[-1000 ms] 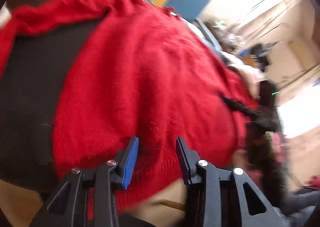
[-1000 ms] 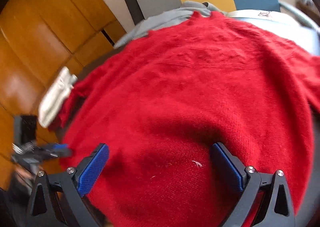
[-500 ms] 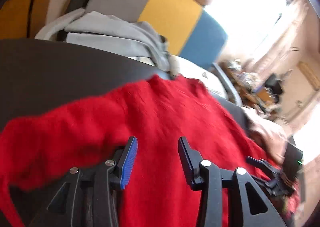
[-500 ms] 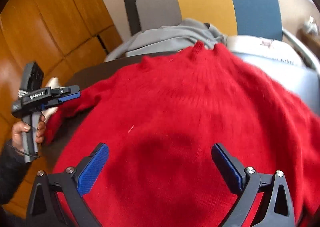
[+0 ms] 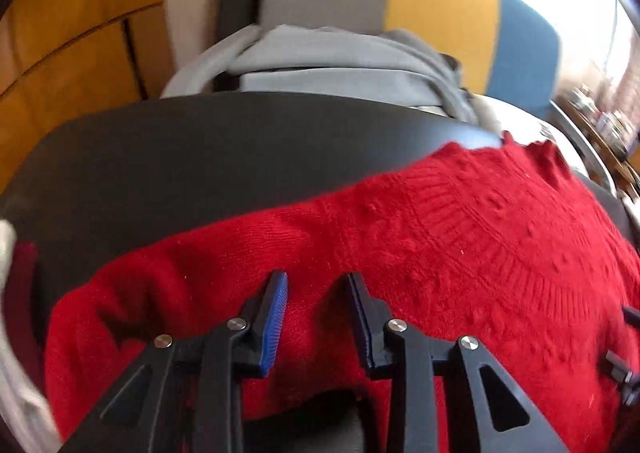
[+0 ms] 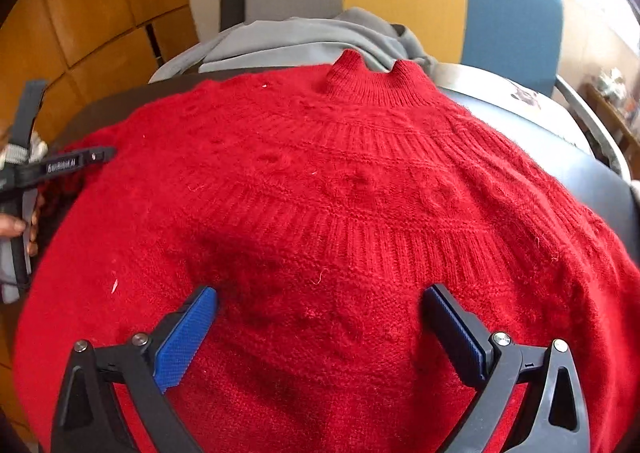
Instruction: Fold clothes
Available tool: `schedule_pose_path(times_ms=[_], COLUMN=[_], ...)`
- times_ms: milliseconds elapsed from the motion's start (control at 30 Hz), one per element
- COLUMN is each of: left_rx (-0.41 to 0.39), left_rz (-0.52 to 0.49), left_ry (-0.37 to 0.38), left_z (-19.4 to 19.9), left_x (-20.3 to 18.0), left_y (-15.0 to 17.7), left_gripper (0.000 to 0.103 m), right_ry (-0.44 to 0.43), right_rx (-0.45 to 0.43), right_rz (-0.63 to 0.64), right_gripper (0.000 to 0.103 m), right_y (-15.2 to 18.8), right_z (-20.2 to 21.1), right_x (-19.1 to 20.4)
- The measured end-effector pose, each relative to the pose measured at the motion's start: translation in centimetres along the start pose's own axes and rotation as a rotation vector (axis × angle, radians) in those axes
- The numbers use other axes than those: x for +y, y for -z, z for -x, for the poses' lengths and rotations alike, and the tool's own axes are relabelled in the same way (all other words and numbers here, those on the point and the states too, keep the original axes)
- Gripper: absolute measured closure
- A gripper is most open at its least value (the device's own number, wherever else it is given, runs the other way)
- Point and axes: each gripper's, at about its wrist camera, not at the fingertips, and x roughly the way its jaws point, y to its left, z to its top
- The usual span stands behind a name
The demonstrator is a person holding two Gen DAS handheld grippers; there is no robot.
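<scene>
A red knitted sweater (image 5: pixel 440 253) lies spread on a dark table (image 5: pixel 200 157), collar (image 6: pixel 372 85) at the far edge. My left gripper (image 5: pixel 316 285) is low over the sweater's left sleeve; its jaws are closing with red knit in the gap, and the pads do not press on it. In the right wrist view the left gripper (image 6: pixel 105 154) shows at the sweater's left edge, held by a hand (image 6: pixel 16 225). My right gripper (image 6: pixel 320 301) hovers wide open over the sweater's (image 6: pixel 340 193) chest, nothing held.
A grey garment (image 5: pixel 320 61) is heaped beyond the table's far edge, against a chair back (image 5: pixel 436 1) in grey, yellow and blue. Wooden wall panels (image 5: pixel 80 53) stand to the left. A white cloth (image 5: pixel 8 249) lies at the table's left end.
My left gripper swung left from the sweater's body to its left sleeve, and its jaws narrowed. My right gripper moved up the sweater toward the collar and stayed wide open.
</scene>
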Motion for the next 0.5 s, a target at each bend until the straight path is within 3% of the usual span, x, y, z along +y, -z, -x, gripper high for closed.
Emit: schedule_pose_path(times_ms=[100, 167, 300, 500], left_rx=[0.016, 0.000, -0.148, -0.174], left_rz=[0.064, 0.097, -0.052, -0.295], left_ry=[-0.069, -0.107, 0.036, 0.176], left_z=[0.6, 1.7, 5.3, 2.8], left_x=[1.6, 1.5, -3.4, -11.5], left_y=[-0.9, -1.7, -3.1, -4.5], left_gripper=[0.071, 0.073, 0.066, 0.066], right_ry=[0.005, -0.064, -0.243, -0.320], right_rx=[0.007, 0.000, -0.020, -0.069], right_rz=[0.024, 0.007, -0.022, -0.037], right_gripper=[0.000, 0.000, 0.000, 0.000], right_y=[-0.4, -0.9, -2.6, -7.7], right_z=[-0.3, -0.1, 1.3, 1.1], right_x=[2.2, 2.4, 0.8, -2.6])
